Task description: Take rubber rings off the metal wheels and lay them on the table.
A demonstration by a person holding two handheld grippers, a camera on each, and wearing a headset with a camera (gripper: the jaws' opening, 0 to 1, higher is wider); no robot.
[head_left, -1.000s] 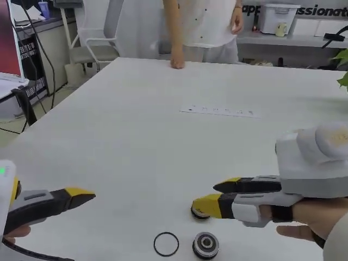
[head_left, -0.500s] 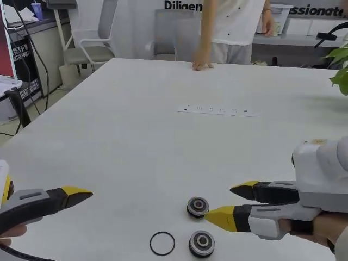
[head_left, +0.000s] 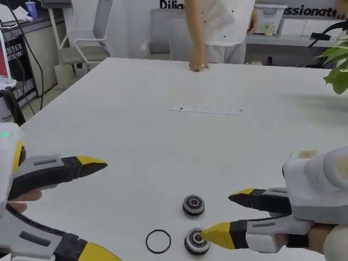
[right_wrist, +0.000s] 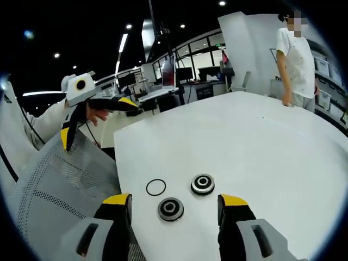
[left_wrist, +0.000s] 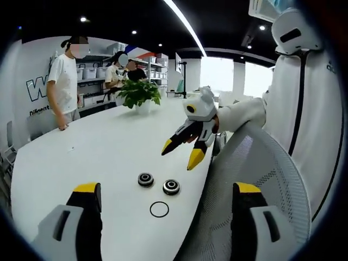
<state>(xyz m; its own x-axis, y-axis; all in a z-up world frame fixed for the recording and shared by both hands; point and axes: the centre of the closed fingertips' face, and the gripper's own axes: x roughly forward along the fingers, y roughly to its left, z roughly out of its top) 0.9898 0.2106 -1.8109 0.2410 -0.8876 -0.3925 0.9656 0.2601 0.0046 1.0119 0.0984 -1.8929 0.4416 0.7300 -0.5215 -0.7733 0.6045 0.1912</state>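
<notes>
One black rubber ring [head_left: 158,241] lies flat on the white table [head_left: 152,136], free of both metal wheels. In the head view it sits just to the left of the near wheel [head_left: 196,241]. The far wheel [head_left: 193,204] sits close behind the near one, not touching it. Both wheels show dark rims, and the pictures do not settle which one carries rubber. The loose ring suggests one removal is done and one is left.

Your right gripper [head_left: 223,216] hangs low at the right of the wheels, jaws spread and empty. Its lower yellow tip is just beside the near wheel's rim, and contact cannot be told. In the right gripper view, that wheel lies ahead of the jaws, in the gap between them. Your left gripper [head_left: 104,209] is held well off to the left, jaws wide apart, gripping nothing.

The step in hand looks like the approach to a wheel for the second ring. The next move likely calls for you to bring the left gripper in to pin the wheel, which could slide on the smooth tabletop. Then catch the thin rubber edge with a jaw tip, peel it over the rim and lay it by the first ring.

A person [head_left: 217,27] stands at the table's far end, one hand on its edge.
</notes>
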